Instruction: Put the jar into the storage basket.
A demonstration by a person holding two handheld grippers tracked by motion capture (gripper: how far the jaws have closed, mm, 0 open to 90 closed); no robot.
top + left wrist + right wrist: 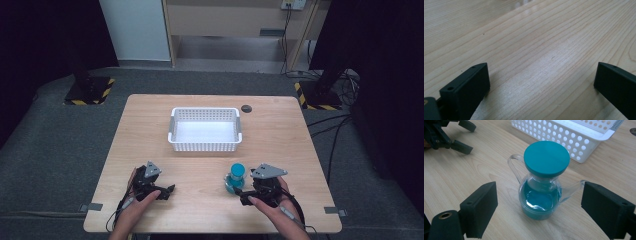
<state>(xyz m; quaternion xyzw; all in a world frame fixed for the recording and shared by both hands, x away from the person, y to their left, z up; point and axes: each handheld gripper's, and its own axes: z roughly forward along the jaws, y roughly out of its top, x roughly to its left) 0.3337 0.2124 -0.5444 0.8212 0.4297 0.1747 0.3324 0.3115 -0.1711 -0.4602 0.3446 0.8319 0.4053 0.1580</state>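
Note:
A small clear jug (235,178) with a teal lid and blue liquid stands upright on the wooden table (280,145), near the front right. In the right gripper view the jug (541,195) shows a handle on one side and a spout on the other. My right gripper (240,193) is open just in front of it, its jaws (540,195) standing wide on either side without touching. My left gripper (169,190) rests low at the front left, open over bare wood (541,82). It also appears far off as the left gripper (446,135).
A white perforated basket (205,146) sits empty at the table's middle, behind the jug; its wall is the basket (574,140). A dark round spot (246,108) lies at the back right. Cables (330,130) trail on the floor to the right.

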